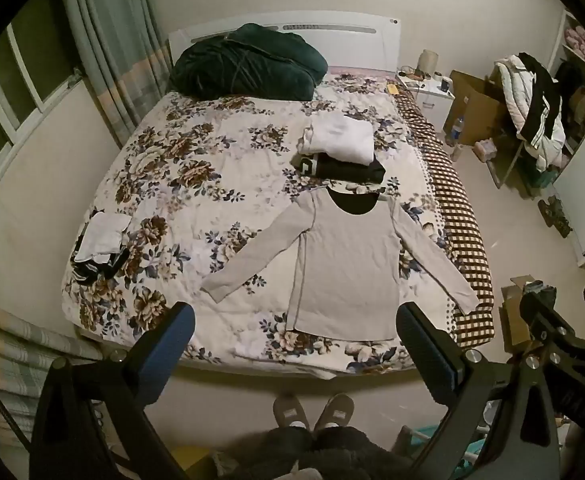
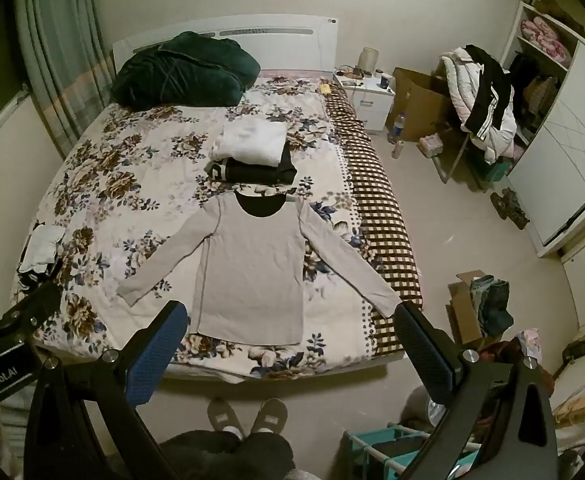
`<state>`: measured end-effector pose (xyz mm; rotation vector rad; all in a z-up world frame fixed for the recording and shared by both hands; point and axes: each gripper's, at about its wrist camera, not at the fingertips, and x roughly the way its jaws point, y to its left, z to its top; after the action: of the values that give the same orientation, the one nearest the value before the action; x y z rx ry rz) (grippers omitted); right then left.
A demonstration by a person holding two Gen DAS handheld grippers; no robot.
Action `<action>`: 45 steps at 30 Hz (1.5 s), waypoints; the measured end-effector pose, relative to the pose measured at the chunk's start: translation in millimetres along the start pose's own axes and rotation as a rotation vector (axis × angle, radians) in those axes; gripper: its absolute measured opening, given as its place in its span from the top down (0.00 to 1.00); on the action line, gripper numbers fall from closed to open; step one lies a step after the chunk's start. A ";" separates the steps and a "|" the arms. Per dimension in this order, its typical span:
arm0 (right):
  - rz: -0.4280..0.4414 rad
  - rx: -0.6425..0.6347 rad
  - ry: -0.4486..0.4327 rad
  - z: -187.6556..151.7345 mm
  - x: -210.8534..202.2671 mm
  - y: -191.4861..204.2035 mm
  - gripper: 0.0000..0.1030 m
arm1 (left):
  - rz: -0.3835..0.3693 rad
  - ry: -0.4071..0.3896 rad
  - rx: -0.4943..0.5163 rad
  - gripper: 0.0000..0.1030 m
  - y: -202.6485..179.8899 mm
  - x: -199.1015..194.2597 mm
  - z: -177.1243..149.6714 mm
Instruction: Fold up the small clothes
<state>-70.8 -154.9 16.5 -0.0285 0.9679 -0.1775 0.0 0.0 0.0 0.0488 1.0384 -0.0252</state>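
A light grey long-sleeved top [image 1: 348, 264] lies flat on the flowered bedspread [image 1: 196, 184], sleeves spread, hem toward me; it also shows in the right wrist view [image 2: 254, 264]. Behind its neckline sits a stack of folded clothes, white [image 1: 340, 142] on black [image 1: 344, 170]. My left gripper [image 1: 296, 320] is open and empty, held high above the bed's near edge. My right gripper [image 2: 288, 324] is open and empty at the same height, and shows at the right of the left wrist view [image 1: 552, 312].
A dark green blanket [image 1: 248, 62] is heaped at the headboard. A small pile of white and striped clothes [image 1: 100, 244] lies at the bed's left edge. A chair piled with coats [image 2: 480, 108], cardboard boxes [image 2: 420, 100] and a nightstand [image 2: 366, 92] stand right of the bed. My slippered feet [image 2: 248, 416] are at the bed's foot.
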 end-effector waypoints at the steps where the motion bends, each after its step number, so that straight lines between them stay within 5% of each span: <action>1: 0.005 0.003 -0.003 0.0 -0.4 -0.2 0.00 | 0.000 0.008 0.001 0.00 -0.1 0.4 0.1; 45: 0.001 -0.006 -0.014 3.7 -15.8 8.1 0.00 | -0.003 -0.003 -0.006 0.00 10.2 1.1 -5.2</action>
<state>-75.4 -144.5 30.7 -0.0350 0.9549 -0.1730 -3.5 10.4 -3.3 0.0413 1.0358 -0.0249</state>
